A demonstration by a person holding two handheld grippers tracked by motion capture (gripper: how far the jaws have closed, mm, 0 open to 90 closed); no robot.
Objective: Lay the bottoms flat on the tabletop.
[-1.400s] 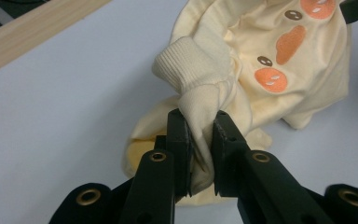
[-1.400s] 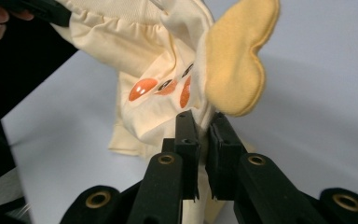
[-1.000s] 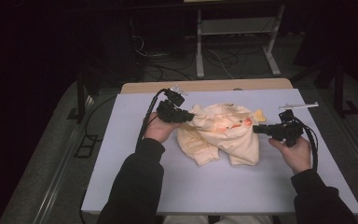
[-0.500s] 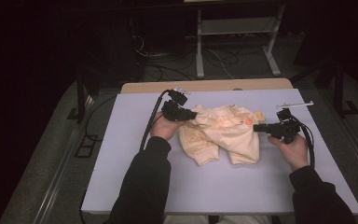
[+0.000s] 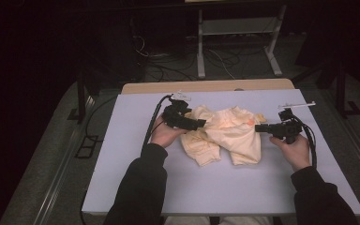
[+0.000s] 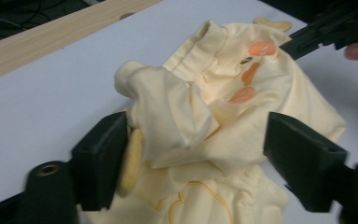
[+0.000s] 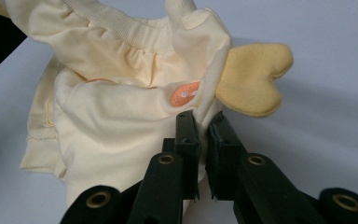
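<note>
A pale yellow child's garment [image 5: 225, 133] with orange patches lies crumpled in the middle of the white table [image 5: 122, 164]. My left gripper [image 5: 200, 124] is at its left side. In the left gripper view the left gripper [image 6: 200, 154] has its jaws spread wide; they have just been opening, and a cuffed sleeve [image 6: 168, 107] lies loose between them. At the garment's right edge, my right gripper [image 5: 258, 127] stays shut. Up close, the right gripper [image 7: 204, 126] pinches a fold of the garment [image 7: 112, 121] beside a yellow flap [image 7: 254, 79].
A wooden strip [image 5: 206, 86] runs along the table's far edge. Behind it are a metal stand [image 5: 236, 33] and cables [image 5: 168, 65] on the dark floor. A person's forearms in dark sleeves [image 5: 140, 187] reach in from the near edge.
The left gripper's jaws have spread apart and let go of the sleeve, which now lies loose between them. Both hands have stayed nearly where they were.
</note>
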